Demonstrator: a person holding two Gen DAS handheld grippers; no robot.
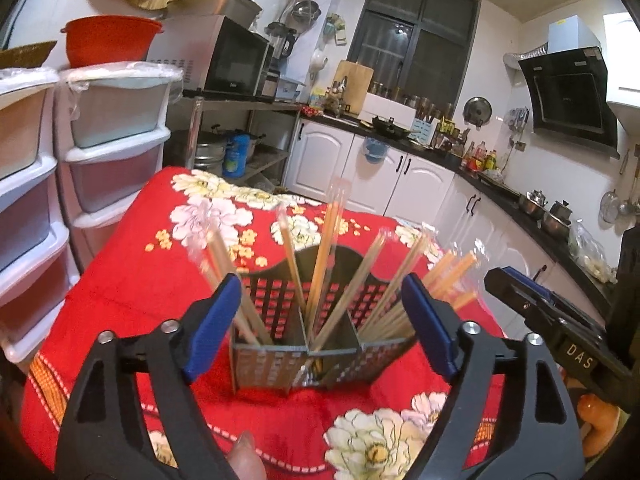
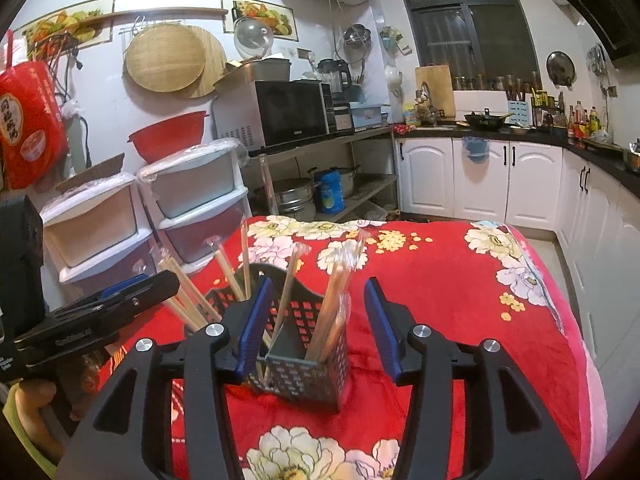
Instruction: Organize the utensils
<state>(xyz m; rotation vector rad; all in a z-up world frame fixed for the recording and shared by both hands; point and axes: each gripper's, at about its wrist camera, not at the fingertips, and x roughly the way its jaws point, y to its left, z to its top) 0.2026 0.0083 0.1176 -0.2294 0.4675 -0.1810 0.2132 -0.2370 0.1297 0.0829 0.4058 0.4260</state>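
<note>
A dark perforated utensil holder (image 1: 272, 364) (image 2: 312, 376) with three compartments stands on the red floral tablecloth (image 1: 140, 280) (image 2: 460, 300). Several wooden chopsticks (image 1: 328, 248) (image 2: 336, 300) in clear sleeves lean out of its compartments. My left gripper (image 1: 320, 300) is open, its blue pads spread wide on either side of the holder and just short of it. My right gripper (image 2: 318, 296) is open too, with the holder's right end seen between its pads and nothing pressed. Each gripper shows in the other's view, the right gripper (image 1: 520, 284) and the left gripper (image 2: 132, 292).
White plastic drawer units (image 1: 112, 128) (image 2: 192, 200) stand close to the table's left side. Behind are a metal shelf with a microwave (image 2: 292, 112) and white kitchen cabinets (image 2: 480, 176). A person's fingertip (image 1: 244, 456) shows at the bottom edge.
</note>
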